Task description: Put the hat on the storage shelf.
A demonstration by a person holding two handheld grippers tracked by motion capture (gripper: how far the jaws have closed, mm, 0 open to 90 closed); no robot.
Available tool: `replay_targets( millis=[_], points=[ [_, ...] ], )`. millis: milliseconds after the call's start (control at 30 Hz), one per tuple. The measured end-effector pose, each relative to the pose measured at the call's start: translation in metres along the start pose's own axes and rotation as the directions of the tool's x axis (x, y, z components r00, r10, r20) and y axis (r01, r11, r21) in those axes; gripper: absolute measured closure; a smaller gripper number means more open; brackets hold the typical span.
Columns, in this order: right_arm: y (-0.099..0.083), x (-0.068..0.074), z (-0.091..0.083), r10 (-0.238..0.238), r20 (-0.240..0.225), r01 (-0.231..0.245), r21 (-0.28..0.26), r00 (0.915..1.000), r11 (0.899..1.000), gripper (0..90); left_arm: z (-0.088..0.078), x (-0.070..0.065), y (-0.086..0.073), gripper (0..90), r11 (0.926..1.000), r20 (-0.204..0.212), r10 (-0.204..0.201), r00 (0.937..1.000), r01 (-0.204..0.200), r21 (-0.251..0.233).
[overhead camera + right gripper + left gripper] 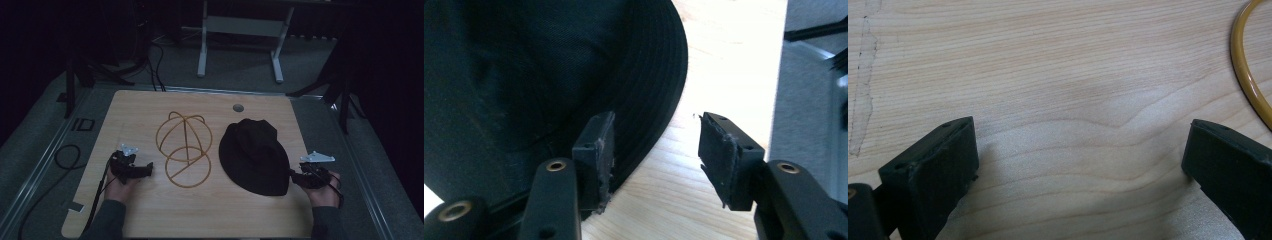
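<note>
Meanwhile, at the left of the desk (150, 220) we saw the left gripper (146, 169) held low over the bare wood, its jaws standing wide apart with nothing between them. In the left gripper view only wood grain lay between the two jaws, and a curve of the yellow wire hat stand (1248, 75) showed at the right edge. From the high view that wire hat stand (184, 149) sat near the middle of the desk, just beside the left gripper and apart from it. To its right lay the black bucket hat (255, 155), flat on the desk. At the hat's right brim we saw the right gripper (295, 175). In the right gripper view its jaws stood partly open, one over the brim (659, 100), the other over bare wood, not clamped on it.
</note>
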State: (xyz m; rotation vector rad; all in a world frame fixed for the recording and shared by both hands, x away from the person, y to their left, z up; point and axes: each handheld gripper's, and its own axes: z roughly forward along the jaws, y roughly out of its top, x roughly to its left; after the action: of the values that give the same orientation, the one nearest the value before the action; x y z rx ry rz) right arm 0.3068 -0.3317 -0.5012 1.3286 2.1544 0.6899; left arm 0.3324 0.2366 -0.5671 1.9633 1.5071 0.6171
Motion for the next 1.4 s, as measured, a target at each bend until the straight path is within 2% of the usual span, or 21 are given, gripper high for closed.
replay_targets(
  millis=[67,200,400,500,533,600,633,667,867,1067,1200,1233,1333,1400],
  points=[
    [0.006,0.003,-0.005,-0.039,-0.003,0.039,0.012,0.9992,0.999,45.7,0.0,0.0,0.0,1.8,1.0,0.0,0.0,1.0,0.0,0.0],
    [0.013,0.005,-0.012,-0.055,-0.01,0.055,0.013,0.9984,0.998,44.3,0.0,0.0,0.0,1.8,1.0,0.0,0.0,1.0,0.0,0.0],
    [0.027,0.008,-0.027,-0.086,-0.064,0.087,0.012,0.9942,0.996,41.0,0.0,0.0,0.0,1.8,1.0,0.0,0.001,1.0,-0.001,0.003],
    [0.037,0.014,-0.035,-0.116,-0.099,0.117,0.006,0.9884,0.993,39.3,0.0,0.0,0.0,1.8,1.0,0.0,0.001,1.0,-0.001,0.001],
    [0.037,0.014,-0.035,-0.116,-0.099,0.117,0.006,0.9884,0.993,39.3,0.0,0.0,0.0,1.8,1.0,0.0,0.0,1.0,0.0,0.001],
    [0.044,0.017,-0.037,-0.122,-0.127,0.125,0.011,0.9844,0.992,38.0,0.0,0.0,0.0,1.8,1.0,0.0,0.0,1.0,0.0,0.001],
    [0.044,0.017,-0.037,-0.122,-0.127,0.125,0.011,0.9844,0.992,38.0,0.0,0.0,0.0,1.8,1.0,0.0,0.0,1.0,0.0,0.002],
    [0.048,0.018,-0.036,-0.118,-0.148,0.123,0.023,0.9819,0.992,37.2,0.0,0.0,0.0,1.8,1.0,0.0,0.0,1.0,0.0,0.001],
    [0.058,0.022,-0.029,-0.113,-0.171,0.125,0.06,0.9788,0.99,37.8,0.0,0.0,0.0,1.8,1.0,0.0,-0.001,1.0,0.001,0.001],
    [0.071,0.031,-0.024,-0.143,-0.193,0.161,0.082,0.9708,0.983,37.2,0.0,0.0,0.0,1.8,1.0,-0.001,0.0,1.0,0.0,0.002],
    [0.08,0.031,-0.018,-0.143,-0.211,0.165,0.094,0.9671,0.982,42.7,0.0,0.0,0.0,1.8,1.0,0.0,-0.001,1.0,0.001,0.001],
    [0.084,0.029,-0.015,-0.128,-0.232,0.154,0.097,0.9643,0.983,45.2,0.0,0.0,0.0,1.8,1.0,0.0,0.0,1.0,0.0,0.001],
    [0.087,0.029,-0.011,-0.126,-0.25,0.156,0.103,0.96,0.982,43.5,0.0,0.0,0.0,1.8,1.0,0.0,0.0,1.0,0.0,0.001],
    [0.091,0.032,-0.007,-0.136,-0.254,0.171,0.121,0.9577,0.978,40.9,0.0,0.0,0.0,1.8,1.0,0.0,0.0,1.0,0.0,0.001]
  ],
)
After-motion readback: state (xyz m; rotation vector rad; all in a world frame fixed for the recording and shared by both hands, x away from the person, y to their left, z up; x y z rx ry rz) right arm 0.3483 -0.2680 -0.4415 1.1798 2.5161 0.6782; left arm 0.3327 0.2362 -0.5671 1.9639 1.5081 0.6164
